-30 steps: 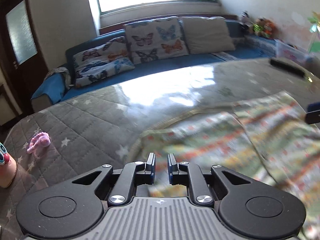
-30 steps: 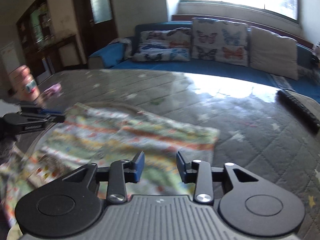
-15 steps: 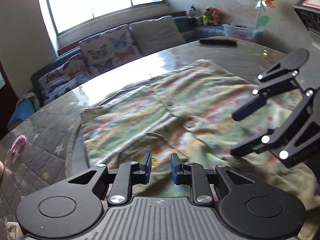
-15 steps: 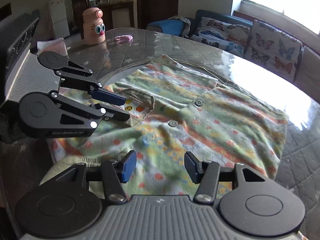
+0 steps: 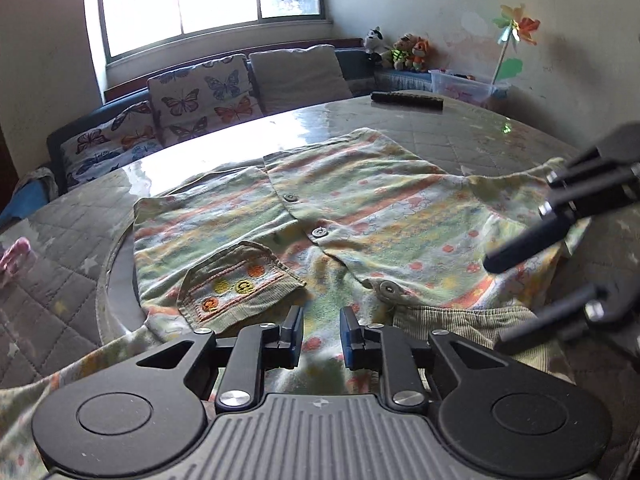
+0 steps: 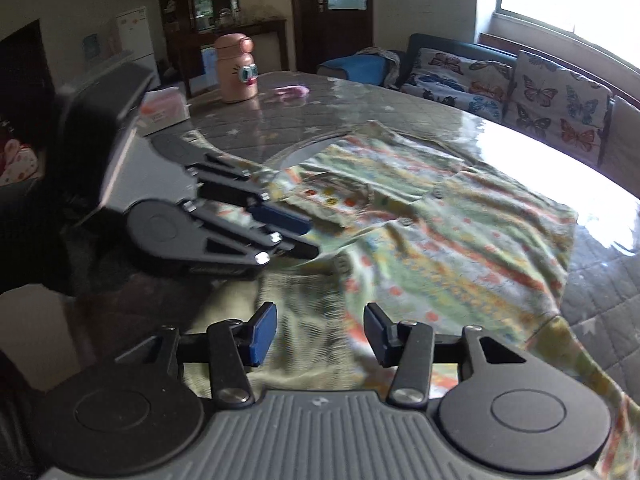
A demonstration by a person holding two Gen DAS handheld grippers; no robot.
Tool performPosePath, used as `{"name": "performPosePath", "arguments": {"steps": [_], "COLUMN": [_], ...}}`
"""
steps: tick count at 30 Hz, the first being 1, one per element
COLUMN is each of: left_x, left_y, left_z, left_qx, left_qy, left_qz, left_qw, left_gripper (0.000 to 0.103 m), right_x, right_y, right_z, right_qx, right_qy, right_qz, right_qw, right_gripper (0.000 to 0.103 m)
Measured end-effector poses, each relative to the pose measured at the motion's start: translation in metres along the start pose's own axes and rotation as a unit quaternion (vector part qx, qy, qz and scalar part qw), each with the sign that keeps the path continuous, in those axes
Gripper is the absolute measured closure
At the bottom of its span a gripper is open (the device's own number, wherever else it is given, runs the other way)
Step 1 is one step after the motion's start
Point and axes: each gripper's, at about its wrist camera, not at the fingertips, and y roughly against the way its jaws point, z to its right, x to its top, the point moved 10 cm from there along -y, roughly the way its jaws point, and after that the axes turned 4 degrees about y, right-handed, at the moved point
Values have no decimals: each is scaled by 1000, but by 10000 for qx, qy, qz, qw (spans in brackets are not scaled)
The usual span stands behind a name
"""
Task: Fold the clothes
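A small button-front shirt (image 5: 360, 216) of pale green cloth with orange, yellow and blue patterned stripes lies spread on the round, glossy grey bench (image 5: 472, 128), whose quilted star-print cover shows under a clear sheet. Its front faces up, with round buttons down the placket and a corduroy chest pocket (image 5: 236, 284) bearing orange and yellow dots. The near hem hangs crumpled over the bench edge, where an olive corduroy fold shows.

The left hand-held gripper (image 5: 320, 338) hovers just above the near part of the shirt, its blue-padded jaws narrow, a slim gap between them and nothing pinched. The right hand-held gripper (image 6: 320, 330) hangs over the same near edge beside it, its jaws moderately apart and closing, with cloth below them but not gripped.

Farther out on the bench stand a pink cartoon-faced bottle (image 6: 235, 68), a pink tissue box (image 6: 162, 110) and a black remote control (image 5: 407, 100). Beyond runs a blue sofa with butterfly-print cushions (image 5: 204, 94).
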Motion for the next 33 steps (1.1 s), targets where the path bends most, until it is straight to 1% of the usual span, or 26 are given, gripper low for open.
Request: {"name": "performPosePath", "arguments": {"steps": [4, 7, 9, 11, 13, 16, 19, 23, 25, 28, 29, 31, 33], "left_x": [1, 3, 4, 4, 3, 1, -3, -10, -15, -22, -23, -25, -24], "left_y": [12, 23, 32, 40, 47, 54, 59, 51, 44, 39, 40, 44, 48], "left_z": [-6, -10, -11, -9, -4, 7, 24, 46, 53, 58, 59, 60, 58], "left_qx": [54, 55, 56, 24, -28, -179, -419, -648, -707, -700, -721, -778, -724], "left_qy": [202, 295, 305, 260, 170, 47, -136, -418, -526, -711, -741, -781, -793], "left_qz": [114, 209, 275, 326, 363, 376, 346, 195, 69, -76, -87, -87, -21], "left_qw": [9997, 9993, 9991, 9991, 9992, 9991, 9984, 9968, 9961, 9950, 9946, 9939, 9942], "left_gripper": [82, 82, 82, 82, 82, 82, 80, 79, 71, 68, 67, 58, 55], "right_x": [-2, -5, -8, -11, -10, -5, 0, 2, 2, 0, -1, -3, -3], "right_y": [-9, -19, -24, -24, -20, -7, 9, 21, 26, 25, 25, 23, 23], "right_z": [-20, -25, -25, -23, -19, -6, 10, 25, 32, 36, 37, 39, 38], "right_qx": [155, 60, -46, -57, -98, -31, 51, 54, 56, 68, 71, 77, 94], "right_qy": [114, 227, 259, 114, -30, -501, -1019, -1419, -1600, -1741, -1775, -1843, -1853], "right_qz": [-50, -119, -176, -199, -136, 89, 347, 557, 636, 661, 664, 669, 676], "right_qw": [9998, 9997, 9995, 9997, 9999, 9987, 9942, 9883, 9851, 9825, 9819, 9806, 9803], "right_gripper": [66, 73, 81, 97, 98, 98, 99, 98, 99, 99, 99, 98, 98]}}
